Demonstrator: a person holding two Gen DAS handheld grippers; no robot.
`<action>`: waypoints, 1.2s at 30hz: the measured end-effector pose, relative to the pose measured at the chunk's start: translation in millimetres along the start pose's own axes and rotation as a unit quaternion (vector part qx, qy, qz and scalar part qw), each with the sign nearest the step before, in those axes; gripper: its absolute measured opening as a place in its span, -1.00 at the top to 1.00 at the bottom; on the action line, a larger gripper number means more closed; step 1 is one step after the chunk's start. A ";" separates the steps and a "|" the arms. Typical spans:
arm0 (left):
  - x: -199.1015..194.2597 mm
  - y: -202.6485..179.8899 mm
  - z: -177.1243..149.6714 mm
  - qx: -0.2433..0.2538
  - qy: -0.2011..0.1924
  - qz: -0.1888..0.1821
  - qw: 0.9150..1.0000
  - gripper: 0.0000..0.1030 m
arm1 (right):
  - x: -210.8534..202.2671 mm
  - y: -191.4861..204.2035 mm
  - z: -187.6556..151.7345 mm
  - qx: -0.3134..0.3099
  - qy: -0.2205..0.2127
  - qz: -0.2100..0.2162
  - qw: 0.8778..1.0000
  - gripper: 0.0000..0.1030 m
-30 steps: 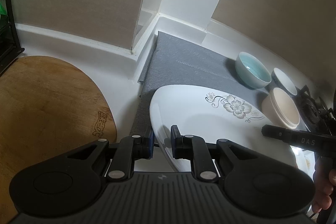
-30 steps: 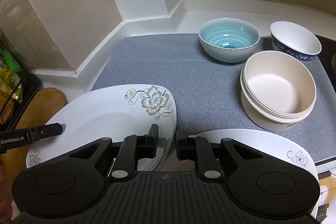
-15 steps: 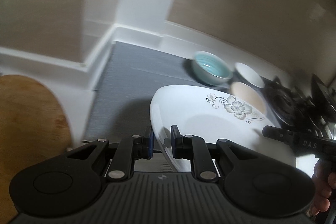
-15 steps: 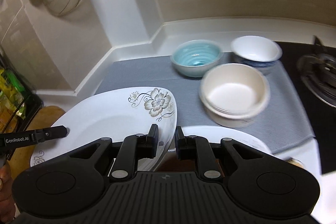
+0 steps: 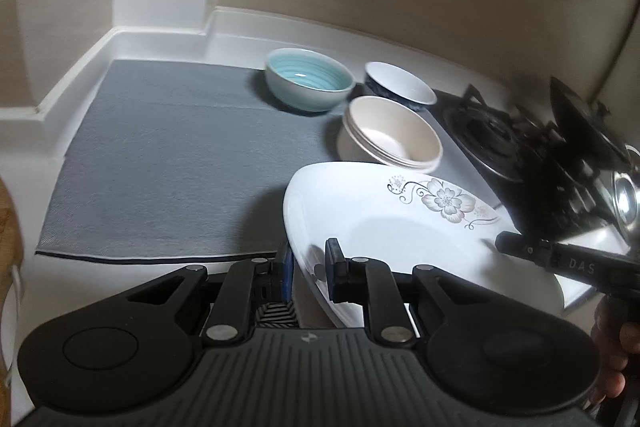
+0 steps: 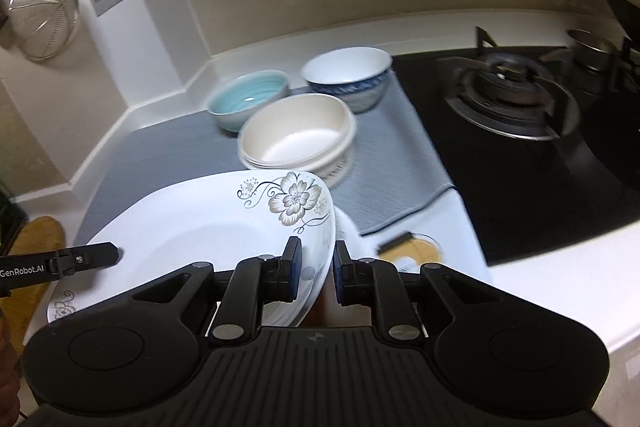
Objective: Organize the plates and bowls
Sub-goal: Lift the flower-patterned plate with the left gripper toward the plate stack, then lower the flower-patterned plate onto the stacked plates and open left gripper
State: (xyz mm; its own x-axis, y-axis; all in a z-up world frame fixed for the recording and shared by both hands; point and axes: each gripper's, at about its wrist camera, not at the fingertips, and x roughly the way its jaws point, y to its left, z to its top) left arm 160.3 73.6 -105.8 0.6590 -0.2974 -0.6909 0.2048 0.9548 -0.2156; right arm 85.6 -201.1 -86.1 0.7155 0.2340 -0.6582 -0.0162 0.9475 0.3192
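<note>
A white flowered plate [image 5: 400,223] is held in the air by both grippers. My left gripper [image 5: 308,271] is shut on its left rim. My right gripper [image 6: 316,271] is shut on its right rim; the plate shows in the right wrist view [image 6: 208,227]. Behind it on the grey mat [image 5: 172,155] stand a teal bowl [image 5: 310,81], a blue-patterned white bowl [image 5: 400,87] and a stack of cream bowls [image 5: 392,135]. The edge of a second white plate [image 6: 347,227] shows below the held one.
A black gas hob [image 6: 520,119] lies right of the mat, with a dark pan [image 5: 580,123] on it. A wooden board [image 6: 40,239] sits at the left. A wire strainer [image 6: 44,15] hangs on the wall. White walls close the corner.
Both grippers have swung to the right with the plate and lifted it; the bowls and the hob have shifted left in view. The grips have not changed.
</note>
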 end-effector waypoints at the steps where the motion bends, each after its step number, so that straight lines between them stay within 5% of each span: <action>1: 1.4 -1.3 -1.3 0.004 -0.001 0.000 1.000 0.65 | -0.5 -3.1 -2.4 0.001 -0.002 -0.002 1.000 0.66; 36: 16.3 -13.5 -23.7 0.080 0.029 0.016 0.996 0.41 | 3.7 -2.9 -31.4 -0.052 -0.030 -0.031 0.998 0.65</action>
State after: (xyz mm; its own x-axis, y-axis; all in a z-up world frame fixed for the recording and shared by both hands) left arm 151.1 55.8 -130.5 0.6245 -0.2627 -0.7355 0.3005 0.9501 -0.0842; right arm 66.4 -196.2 -110.9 0.7577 0.1631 -0.6319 -0.0405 0.9781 0.2040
